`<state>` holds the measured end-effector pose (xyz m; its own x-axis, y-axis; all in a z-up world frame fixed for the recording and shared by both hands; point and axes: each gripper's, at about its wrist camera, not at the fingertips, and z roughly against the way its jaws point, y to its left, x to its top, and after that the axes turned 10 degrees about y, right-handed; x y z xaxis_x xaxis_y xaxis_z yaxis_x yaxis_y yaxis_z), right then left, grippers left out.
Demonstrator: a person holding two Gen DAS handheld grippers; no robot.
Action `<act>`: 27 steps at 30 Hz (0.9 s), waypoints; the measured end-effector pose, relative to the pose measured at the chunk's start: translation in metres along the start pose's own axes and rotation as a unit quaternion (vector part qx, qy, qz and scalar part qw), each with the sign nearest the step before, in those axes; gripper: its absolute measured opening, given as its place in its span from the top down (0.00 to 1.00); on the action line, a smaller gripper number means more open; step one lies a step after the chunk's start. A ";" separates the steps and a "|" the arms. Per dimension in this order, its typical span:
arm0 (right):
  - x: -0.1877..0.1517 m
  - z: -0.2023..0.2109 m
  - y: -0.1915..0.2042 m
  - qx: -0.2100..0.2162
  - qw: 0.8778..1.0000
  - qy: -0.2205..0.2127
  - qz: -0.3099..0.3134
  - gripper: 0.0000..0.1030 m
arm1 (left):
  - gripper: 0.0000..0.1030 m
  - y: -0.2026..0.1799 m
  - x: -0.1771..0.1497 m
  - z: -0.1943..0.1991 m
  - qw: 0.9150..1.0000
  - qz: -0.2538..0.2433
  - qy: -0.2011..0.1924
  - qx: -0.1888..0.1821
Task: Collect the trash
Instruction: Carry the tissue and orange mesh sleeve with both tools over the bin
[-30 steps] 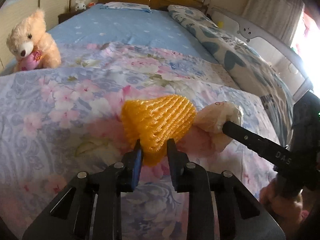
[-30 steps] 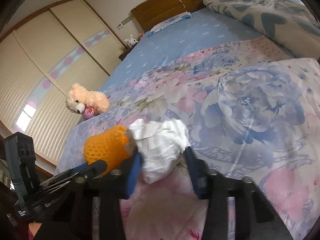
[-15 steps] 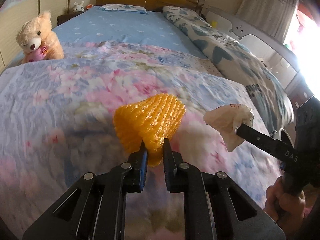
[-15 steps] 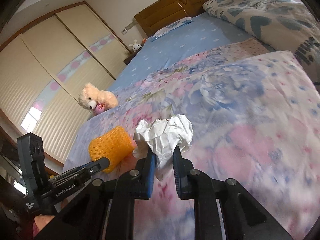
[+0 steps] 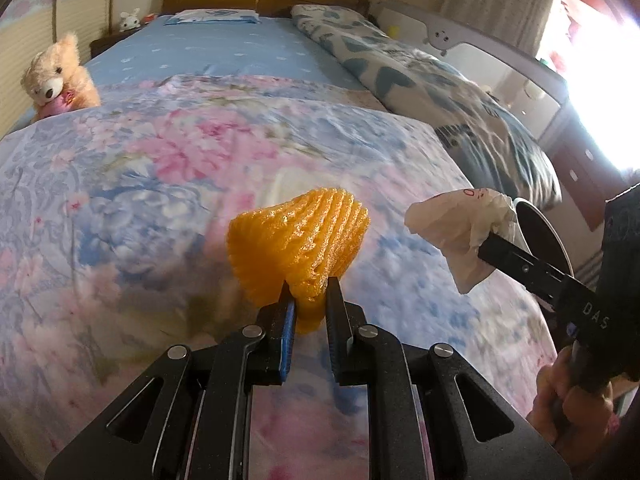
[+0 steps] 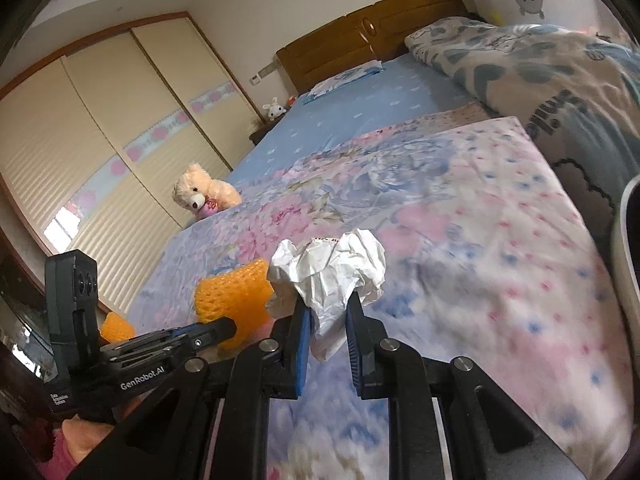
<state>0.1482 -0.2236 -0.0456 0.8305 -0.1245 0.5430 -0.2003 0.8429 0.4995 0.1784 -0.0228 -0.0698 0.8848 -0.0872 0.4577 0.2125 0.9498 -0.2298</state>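
The orange foam net point(image 5: 298, 248) is pinched by its lower edge between the narrowly closed fingers of the left gripper point(image 5: 310, 300), most of it fanning out ahead of and above the fingertips, clear of the floral quilt point(image 5: 140, 184). The crumpled white paper point(image 6: 332, 276) is clamped the same way in the right gripper point(image 6: 326, 312), its bulk bulging above and beyond the fingertips while a tail hangs down between them. Both pieces are judged collected but not yet disposed of. Just beyond the right fingers, at the bed's far edge, the pale rim of what may be a bin point(image 5: 540, 224) is partly seen; its opening cannot be made out. Trouble is likeliest from the shallow grips: the net is springy and held only at its edge, so it could be squeezed out by a quick swing. The paper could slide free of the pads or tear. Either piece, if released short of the rim, would be dropped onto the quilt or the floor.
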 end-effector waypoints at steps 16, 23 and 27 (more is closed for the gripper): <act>-0.039 0.064 -0.031 -0.041 0.999 -0.026 -0.020 0.84 | 0.88 -0.060 -0.020 0.000 0.998 -0.057 0.010 -0.019; -0.045 0.073 -0.033 -0.045 0.998 -0.031 -0.018 0.84 | 0.88 -0.072 -0.021 -0.002 0.997 -0.068 0.014 -0.022; -0.048 0.079 -0.035 -0.046 0.998 -0.037 -0.021 0.84 | 0.88 -0.080 -0.022 -0.004 0.997 -0.077 0.016 -0.024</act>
<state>0.0740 -0.2882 -0.0356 0.7953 -0.1961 0.5736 -0.1156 0.8798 0.4610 0.1435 -0.0983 -0.0645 0.8530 -0.2416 0.4625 0.3662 0.9086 -0.2008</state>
